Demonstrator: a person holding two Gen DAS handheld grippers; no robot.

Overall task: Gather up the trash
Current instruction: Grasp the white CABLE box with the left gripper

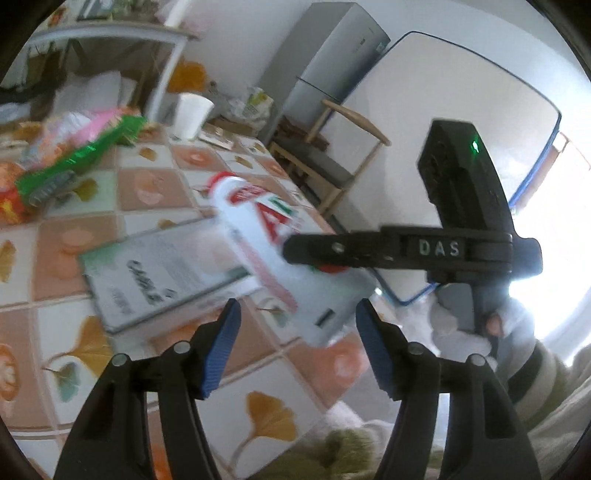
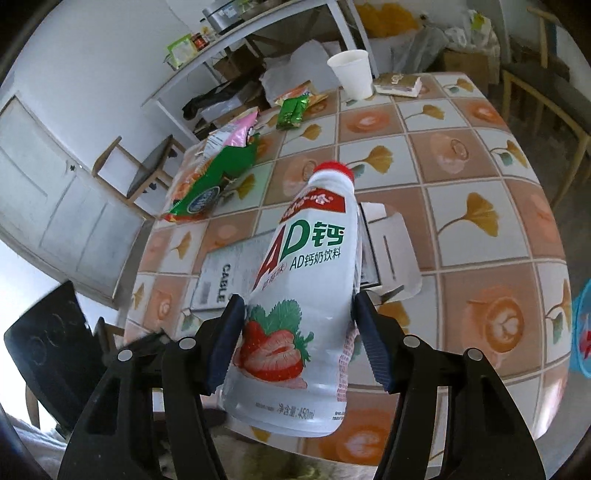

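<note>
Home dining-kitchen area. Tiled-pattern tablecloth point(image 2: 461, 177) on dining table, grey refrigerator point(image 1: 325, 62), wooden chair point(image 1: 332, 155), white panelled door point(image 2: 55, 206), cluttered white shelf table point(image 2: 258, 33) with jars, snack wrappers point(image 2: 218, 173), paper cup point(image 2: 352, 74).

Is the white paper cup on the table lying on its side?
No, the white paper cup stands upright, mouth up, on the far part of the tiled table.

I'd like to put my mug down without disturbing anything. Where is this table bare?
Bare tiles fill the table's right side, from the paper cup down to the near edge. The left is crowded: snack bags and a flat cable box, with the right gripper holding a milk bottle above it.
</note>
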